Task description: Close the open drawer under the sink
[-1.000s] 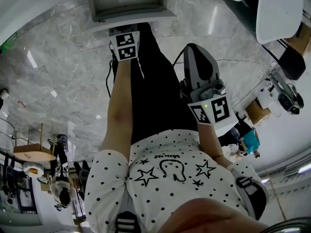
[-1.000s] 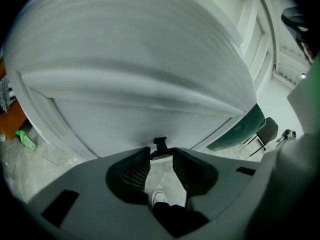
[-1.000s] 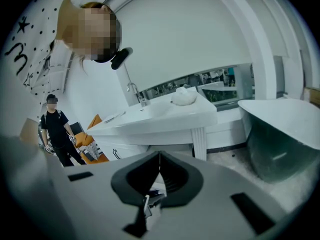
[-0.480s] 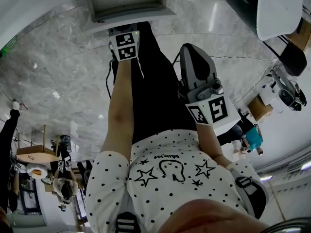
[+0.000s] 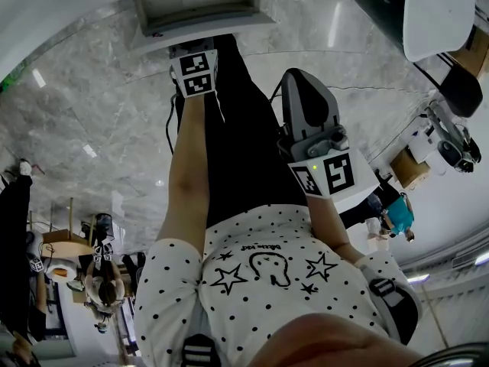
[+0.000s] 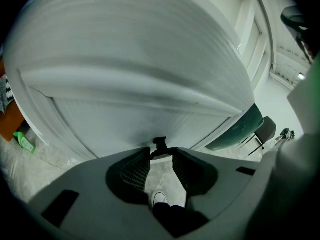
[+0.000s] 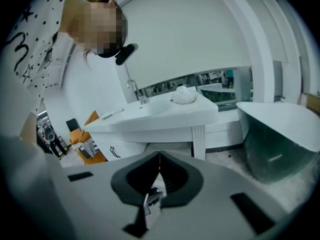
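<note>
The white drawer (image 5: 200,23) stands open at the top of the head view, under the white counter edge. My left gripper (image 5: 194,71) reaches out to its front, showing only its marker cube there. In the left gripper view the white drawer front (image 6: 130,84) fills the frame. My left gripper (image 6: 161,153) has its fingertips closed on the small black drawer handle (image 6: 159,145). My right gripper (image 5: 307,117) hangs beside my right leg, away from the drawer. In its own view, my right gripper (image 7: 159,155) is shut with nothing between the jaws.
A white sink counter (image 7: 155,115) with a tap (image 7: 135,90) and a white cloth (image 7: 184,95) shows in the right gripper view, beside a glass bathtub (image 7: 280,134). Grey marble floor (image 5: 92,128) lies around my legs. A white chair (image 5: 439,14) stands at the upper right.
My right gripper has drifted slightly left and up. My left gripper stays at the drawer front. A bystander at the far left edge has shifted.
</note>
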Demonstrator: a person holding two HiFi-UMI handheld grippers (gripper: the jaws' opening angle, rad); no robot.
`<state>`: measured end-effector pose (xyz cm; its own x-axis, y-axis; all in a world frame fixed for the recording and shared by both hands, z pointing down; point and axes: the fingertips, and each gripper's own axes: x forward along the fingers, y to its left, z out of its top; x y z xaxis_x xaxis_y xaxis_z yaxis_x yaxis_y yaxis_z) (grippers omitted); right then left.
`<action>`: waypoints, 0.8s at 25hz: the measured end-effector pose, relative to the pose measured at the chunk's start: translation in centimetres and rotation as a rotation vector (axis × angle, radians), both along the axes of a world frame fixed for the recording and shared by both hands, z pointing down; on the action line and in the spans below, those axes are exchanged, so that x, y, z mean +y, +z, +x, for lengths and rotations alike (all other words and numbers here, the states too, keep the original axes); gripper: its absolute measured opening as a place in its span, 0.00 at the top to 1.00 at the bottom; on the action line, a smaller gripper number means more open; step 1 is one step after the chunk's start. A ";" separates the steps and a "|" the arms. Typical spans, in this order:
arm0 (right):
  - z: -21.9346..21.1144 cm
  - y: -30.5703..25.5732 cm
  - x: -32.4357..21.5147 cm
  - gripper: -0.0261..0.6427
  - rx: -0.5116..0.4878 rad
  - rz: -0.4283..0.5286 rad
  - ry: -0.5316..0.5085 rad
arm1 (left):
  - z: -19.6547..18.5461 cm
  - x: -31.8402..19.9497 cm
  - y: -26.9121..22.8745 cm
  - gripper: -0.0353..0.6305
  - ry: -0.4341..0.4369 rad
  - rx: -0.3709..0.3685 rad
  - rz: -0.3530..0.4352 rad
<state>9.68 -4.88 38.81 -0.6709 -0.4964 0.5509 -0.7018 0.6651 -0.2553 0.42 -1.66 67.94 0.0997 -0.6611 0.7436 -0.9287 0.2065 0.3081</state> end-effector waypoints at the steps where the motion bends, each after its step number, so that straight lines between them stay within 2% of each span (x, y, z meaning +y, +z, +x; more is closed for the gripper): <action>1: -0.1 0.1 0.0 0.94 0.000 -0.002 0.001 | 0.0 0.0 0.0 0.74 0.000 0.000 -0.001; 20: 0.8 0.1 0.3 0.94 -0.006 -0.024 0.022 | -0.6 0.0 -0.6 0.74 0.015 -0.004 -0.011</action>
<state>10.46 -4.60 38.87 -0.6630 -0.4978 0.5591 -0.7149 0.6426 -0.2756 -0.17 -1.67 67.36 0.1065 -0.6512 0.7514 -0.9331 0.1956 0.3018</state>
